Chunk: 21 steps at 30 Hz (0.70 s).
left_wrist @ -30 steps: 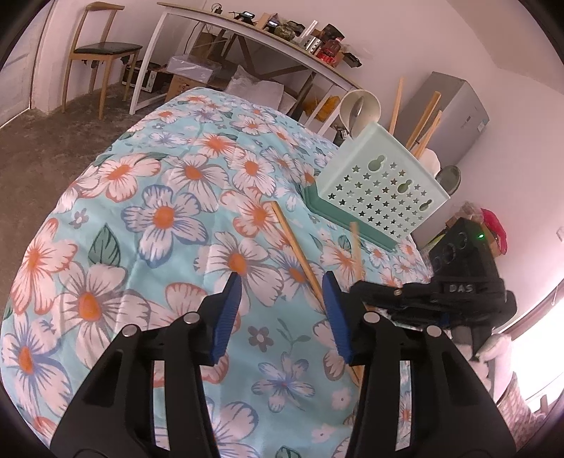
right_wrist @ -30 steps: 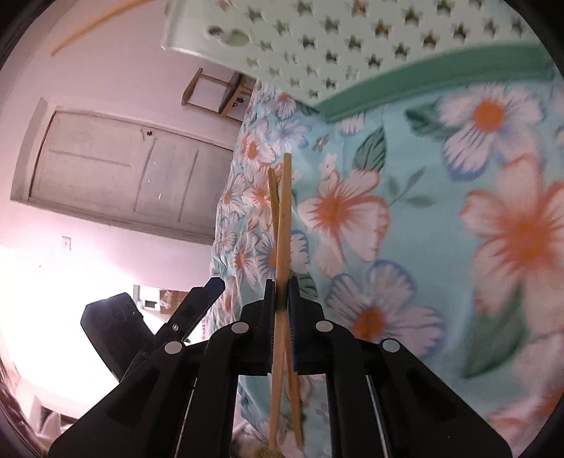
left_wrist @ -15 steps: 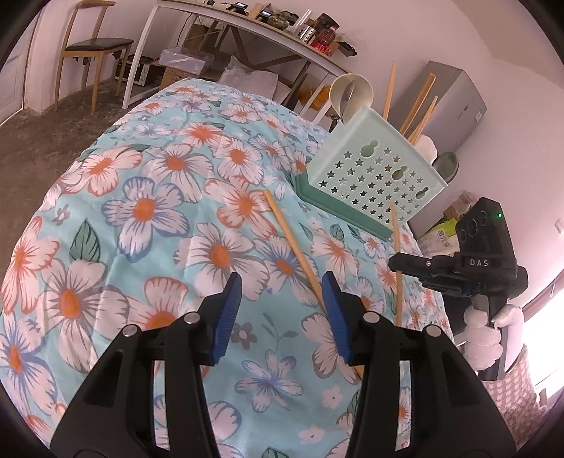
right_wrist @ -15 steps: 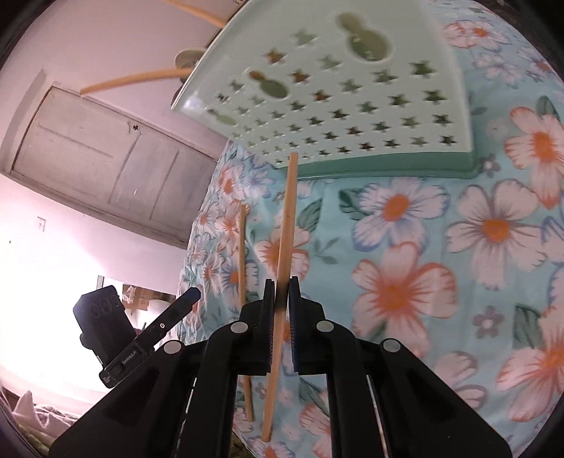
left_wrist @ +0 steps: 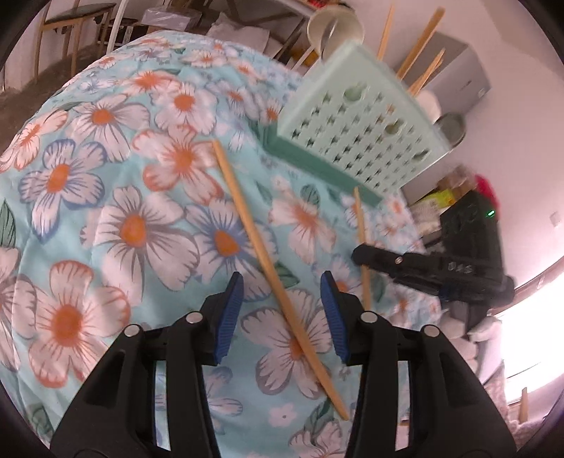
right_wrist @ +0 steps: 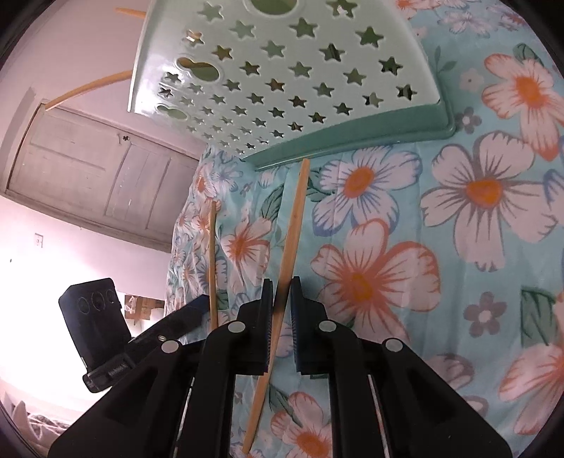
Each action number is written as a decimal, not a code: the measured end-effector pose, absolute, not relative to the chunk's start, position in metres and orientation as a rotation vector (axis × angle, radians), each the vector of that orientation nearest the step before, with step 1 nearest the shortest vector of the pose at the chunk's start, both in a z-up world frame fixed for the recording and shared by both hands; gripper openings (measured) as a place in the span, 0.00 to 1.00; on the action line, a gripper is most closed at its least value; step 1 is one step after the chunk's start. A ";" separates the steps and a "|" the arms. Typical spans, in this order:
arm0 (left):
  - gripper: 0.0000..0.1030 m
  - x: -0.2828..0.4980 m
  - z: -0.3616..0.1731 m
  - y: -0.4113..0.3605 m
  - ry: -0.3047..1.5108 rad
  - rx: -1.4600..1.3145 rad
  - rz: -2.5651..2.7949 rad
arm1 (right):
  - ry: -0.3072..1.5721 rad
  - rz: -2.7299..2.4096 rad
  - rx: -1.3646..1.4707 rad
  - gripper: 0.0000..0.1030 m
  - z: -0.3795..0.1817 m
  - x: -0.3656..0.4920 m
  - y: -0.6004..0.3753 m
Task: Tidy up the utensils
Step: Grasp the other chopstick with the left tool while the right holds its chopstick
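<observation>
A mint utensil basket (left_wrist: 356,116) with star holes stands on the floral cloth, several chopsticks standing in it; it fills the top of the right wrist view (right_wrist: 282,67). One loose chopstick (left_wrist: 268,260) lies on the cloth between the jaws of my open left gripper (left_wrist: 280,310), which hovers over it. My right gripper (right_wrist: 281,299) is shut on a second chopstick (right_wrist: 292,225), its tip near the basket's green base. In the left wrist view the right gripper (left_wrist: 363,255) holds that chopstick (left_wrist: 360,218) right of the loose one.
The loose chopstick (right_wrist: 212,260) shows left of the held one in the right wrist view, beside the left gripper (right_wrist: 169,327). A chair (left_wrist: 74,28) and a cluttered table stand behind the bed. A door (right_wrist: 95,176) is beyond the bed edge.
My left gripper moved forward and down so the loose chopstick now lies between its jaws. My right gripper carried its chopstick closer to the basket.
</observation>
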State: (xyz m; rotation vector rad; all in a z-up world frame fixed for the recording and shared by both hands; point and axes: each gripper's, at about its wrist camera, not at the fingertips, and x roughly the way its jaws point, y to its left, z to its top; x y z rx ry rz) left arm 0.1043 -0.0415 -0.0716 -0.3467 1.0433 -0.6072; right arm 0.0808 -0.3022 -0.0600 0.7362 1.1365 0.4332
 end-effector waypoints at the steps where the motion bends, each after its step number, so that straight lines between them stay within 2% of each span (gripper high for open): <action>1: 0.39 0.103 -0.072 -0.045 1.043 -0.323 -0.594 | 1.135 0.433 0.738 0.10 -0.062 0.081 -0.300; 5: 0.33 0.098 -0.071 -0.054 1.035 -0.256 -0.552 | 1.133 0.427 0.729 0.10 -0.067 0.083 -0.290; 10: 0.12 0.096 -0.071 -0.058 1.028 -0.208 -0.539 | 1.123 0.417 0.657 0.10 -0.064 0.083 -0.274; 16: 0.10 0.089 -0.066 -0.058 1.040 -0.118 -0.569 | 1.125 0.427 0.592 0.10 -0.057 0.079 -0.265; 21: 0.10 0.082 -0.067 -0.042 1.099 -0.145 -0.602 | 1.131 0.443 0.564 0.09 -0.054 0.070 -0.259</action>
